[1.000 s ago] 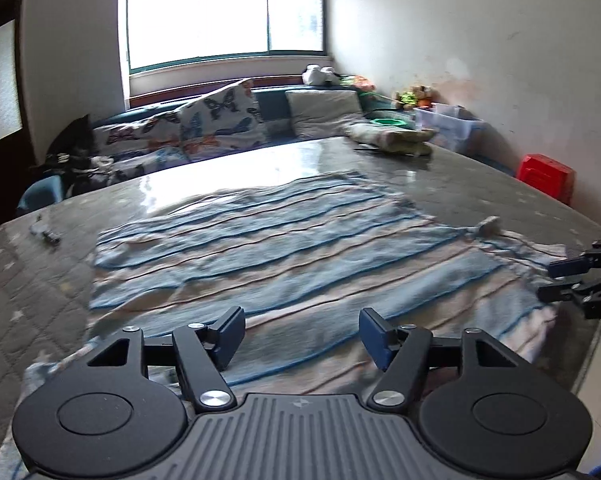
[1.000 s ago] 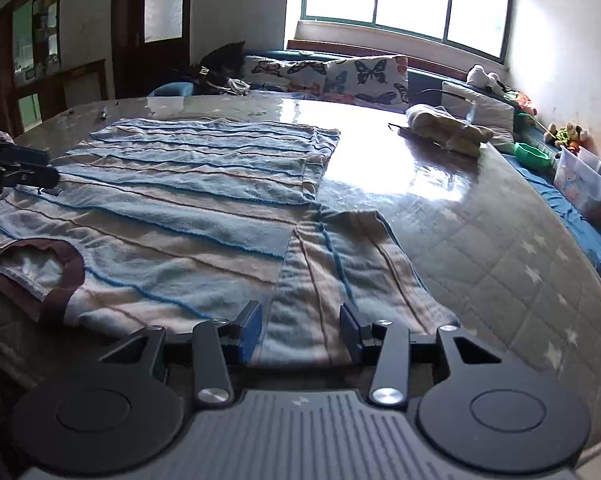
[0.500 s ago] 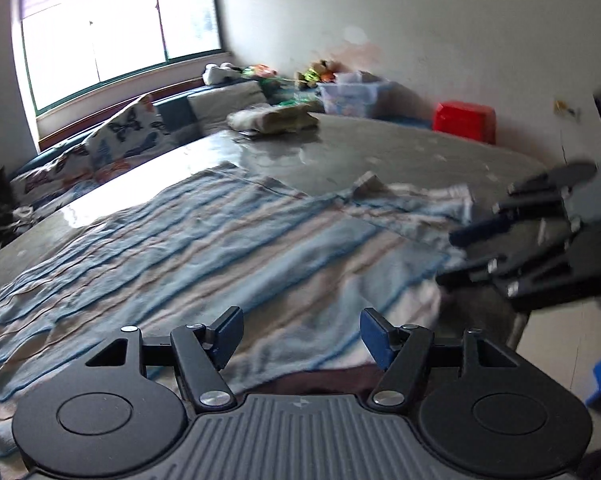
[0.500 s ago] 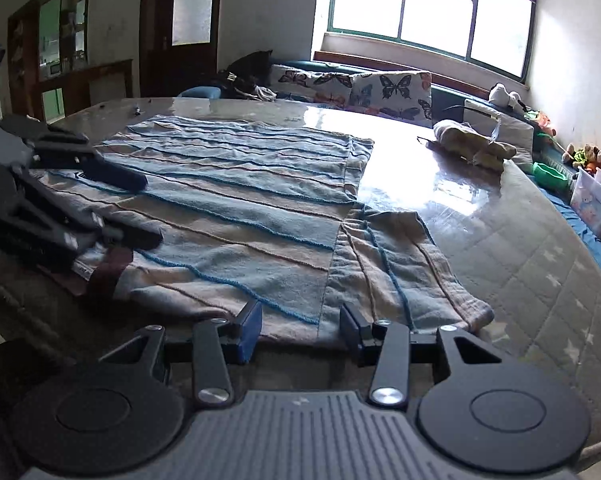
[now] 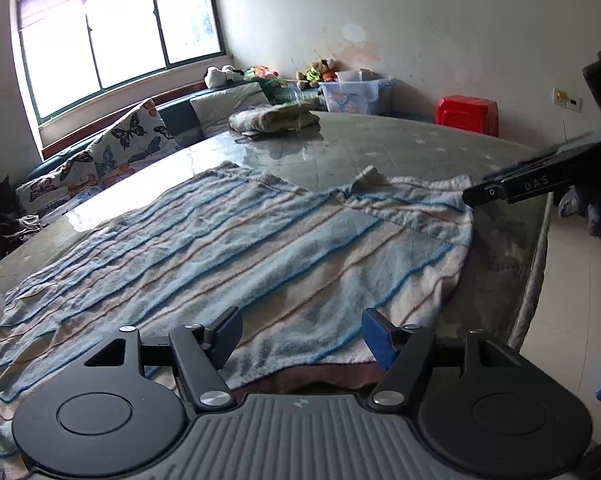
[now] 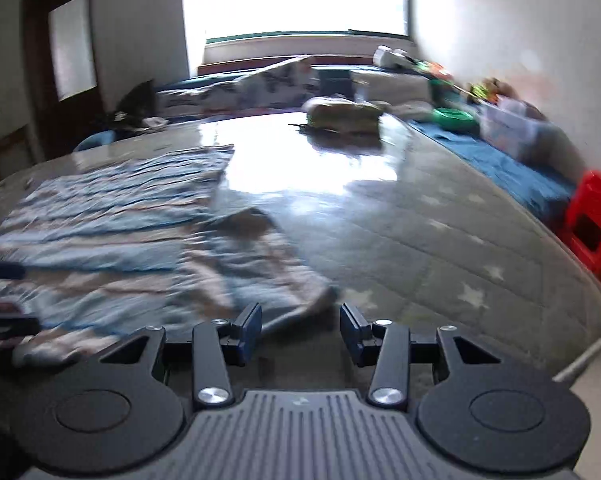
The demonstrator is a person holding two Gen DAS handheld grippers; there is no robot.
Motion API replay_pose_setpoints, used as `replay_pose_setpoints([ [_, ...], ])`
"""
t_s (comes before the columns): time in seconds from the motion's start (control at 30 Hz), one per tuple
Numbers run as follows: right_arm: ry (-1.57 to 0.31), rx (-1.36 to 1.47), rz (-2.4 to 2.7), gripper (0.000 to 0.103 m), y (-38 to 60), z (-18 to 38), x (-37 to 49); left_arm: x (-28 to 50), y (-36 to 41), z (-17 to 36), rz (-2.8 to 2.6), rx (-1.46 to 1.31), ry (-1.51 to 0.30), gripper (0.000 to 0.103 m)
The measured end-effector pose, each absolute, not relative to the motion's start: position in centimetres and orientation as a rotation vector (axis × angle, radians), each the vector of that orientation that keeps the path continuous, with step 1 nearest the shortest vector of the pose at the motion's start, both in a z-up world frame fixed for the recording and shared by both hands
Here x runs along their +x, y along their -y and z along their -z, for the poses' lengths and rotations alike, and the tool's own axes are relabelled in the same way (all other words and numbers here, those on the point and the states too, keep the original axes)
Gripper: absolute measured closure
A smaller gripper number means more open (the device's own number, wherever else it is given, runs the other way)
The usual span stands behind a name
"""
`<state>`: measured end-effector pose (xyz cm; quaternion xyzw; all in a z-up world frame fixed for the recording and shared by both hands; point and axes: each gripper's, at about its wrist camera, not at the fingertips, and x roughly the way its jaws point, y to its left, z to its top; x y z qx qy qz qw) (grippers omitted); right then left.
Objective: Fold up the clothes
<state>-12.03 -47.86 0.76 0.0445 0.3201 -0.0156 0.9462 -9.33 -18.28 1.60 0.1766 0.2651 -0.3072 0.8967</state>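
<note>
Here both the left tongs (image 5: 300, 334) and right tongs (image 6: 300, 330) gape wide, empty, above the striped garment (image 5: 236, 248).

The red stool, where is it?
In the left wrist view the red stool stands on the floor by the far wall, beyond the table, right of the clear storage box.

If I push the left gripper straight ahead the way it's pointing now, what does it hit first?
Most likely the striped garment: the left gripper is open just above its near hem, angled slightly down over the table. Height above the cloth is hard to judge; if it clears, nothing else stands close ahead.
</note>
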Motion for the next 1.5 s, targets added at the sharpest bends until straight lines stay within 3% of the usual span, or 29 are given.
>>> replay_pose_setpoints([
  [0.13,-0.647,0.177,0.041,0.061,49.1,-0.4,-11.7,-9.0,17.8,-2.1,0.611,0.342,-0.538,0.030],
  [0.3,-0.637,0.204,0.039,0.095,48.9,-0.2,-11.6,-8.6,17.1,-2.5,0.587,0.319,-0.533,0.021],
  [0.33,-0.629,0.206,0.039,0.096,48.9,-0.4,-11.7,-8.6,17.0,-2.6,0.582,0.316,-0.532,0.020],
  [0.77,-0.515,0.114,-0.239,0.098,43.4,-5.5,-12.1,-7.6,14.7,-3.1,0.518,0.236,-0.530,0.004],
  [1.13,-0.575,0.038,-0.474,0.098,36.6,-4.6,-9.6,-7.2,13.0,-3.0,0.470,0.184,-0.547,0.002],
  [1.3,-0.616,0.035,-0.531,0.088,35.6,-3.6,-9.1,-6.7,13.1,-2.9,0.462,0.182,-0.558,0.002],
  [1.5,-0.624,0.019,-0.503,0.086,37.3,-4.4,-8.3,-6.0,14.0,-3.1,0.473,0.190,-0.561,0.002],
])
